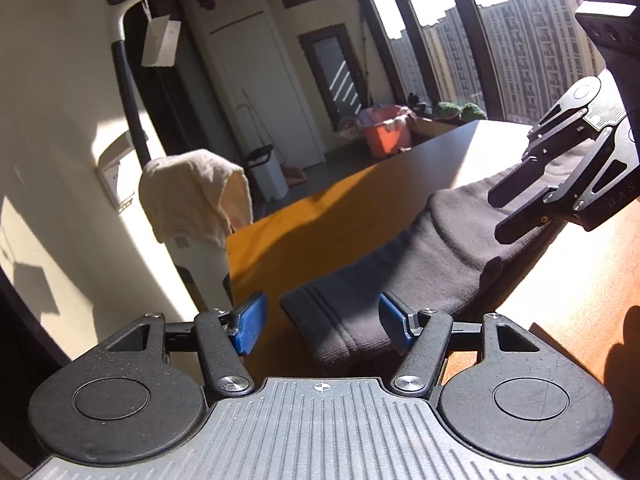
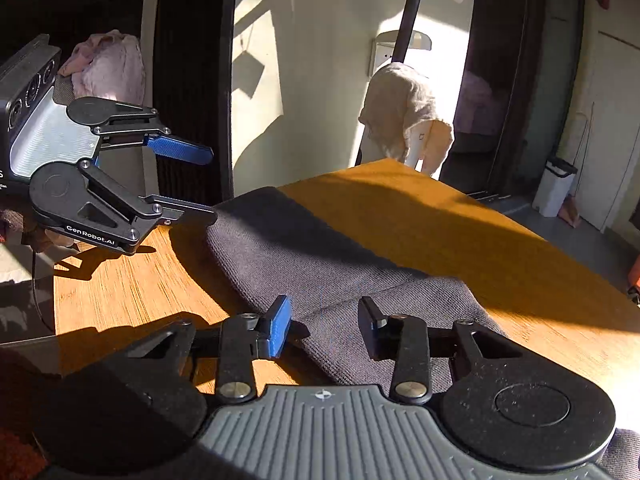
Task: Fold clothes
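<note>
Wooden table (image 1: 340, 216), half sun, half shadow. Dark garment (image 1: 432, 248) lies long across it, running from my left claw (image 1: 322, 322) toward my right claw (image 1: 516, 210).

Left claw: fingers apart, gripping nothing. The garment's ribbed end sits just ahead, between the blue pads (image 1: 252, 322); I cannot tell whether the cloth touches them.

Right claw: fingers apart, low over the garment's other end. From its own camera the cloth fills the gap between the fingers.

Right view only: my left claw from the side, jaws spread, its lower finger at the cloth's edge; a pink cloth heap (image 2: 106, 64) behind it.

Left view only: window with tower blocks (image 1: 532, 40), orange bucket (image 1: 386, 130).

Both views: cream towel (image 1: 196, 196) draped past the table's far corner.
</note>
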`<action>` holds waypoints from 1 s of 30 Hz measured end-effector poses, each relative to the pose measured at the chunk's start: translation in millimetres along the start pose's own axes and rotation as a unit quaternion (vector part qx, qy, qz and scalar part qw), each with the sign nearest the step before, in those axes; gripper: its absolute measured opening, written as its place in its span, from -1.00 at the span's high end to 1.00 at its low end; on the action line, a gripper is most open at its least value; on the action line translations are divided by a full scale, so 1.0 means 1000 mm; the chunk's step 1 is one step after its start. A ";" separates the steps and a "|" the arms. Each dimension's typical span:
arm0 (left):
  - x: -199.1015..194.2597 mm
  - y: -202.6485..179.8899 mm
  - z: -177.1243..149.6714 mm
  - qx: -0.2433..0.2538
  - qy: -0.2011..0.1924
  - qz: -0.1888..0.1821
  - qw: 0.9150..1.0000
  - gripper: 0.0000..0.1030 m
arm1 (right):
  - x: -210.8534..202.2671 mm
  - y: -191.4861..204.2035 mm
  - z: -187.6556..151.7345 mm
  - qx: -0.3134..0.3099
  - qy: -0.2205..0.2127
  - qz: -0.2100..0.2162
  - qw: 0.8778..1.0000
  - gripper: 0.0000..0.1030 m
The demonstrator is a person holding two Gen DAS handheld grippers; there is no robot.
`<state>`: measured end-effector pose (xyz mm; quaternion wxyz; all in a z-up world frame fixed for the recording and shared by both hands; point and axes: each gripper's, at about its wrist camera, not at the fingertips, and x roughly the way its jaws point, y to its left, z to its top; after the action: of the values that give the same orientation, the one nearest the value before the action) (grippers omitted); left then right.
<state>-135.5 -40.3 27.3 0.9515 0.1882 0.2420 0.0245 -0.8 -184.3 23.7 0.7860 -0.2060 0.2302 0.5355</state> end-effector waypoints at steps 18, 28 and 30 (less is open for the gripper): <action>0.015 -0.008 -0.003 0.064 -0.012 -0.019 0.998 -0.61 | -0.007 0.003 -0.002 -0.051 0.013 -0.004 0.999 0.70; 0.002 -0.008 -0.003 0.082 -0.006 -0.015 0.996 -0.79 | -0.010 -0.019 0.007 0.001 -0.044 -0.046 0.998 0.92; 0.007 -0.012 -0.004 0.087 -0.005 -0.020 0.996 -0.79 | -0.018 -0.027 0.011 0.014 -0.053 -0.050 0.997 0.92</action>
<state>-131.8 -49.5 16.0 0.9329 0.2659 0.2421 -0.0167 19.8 -200.8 45.1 0.8256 -0.1773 0.1857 0.5026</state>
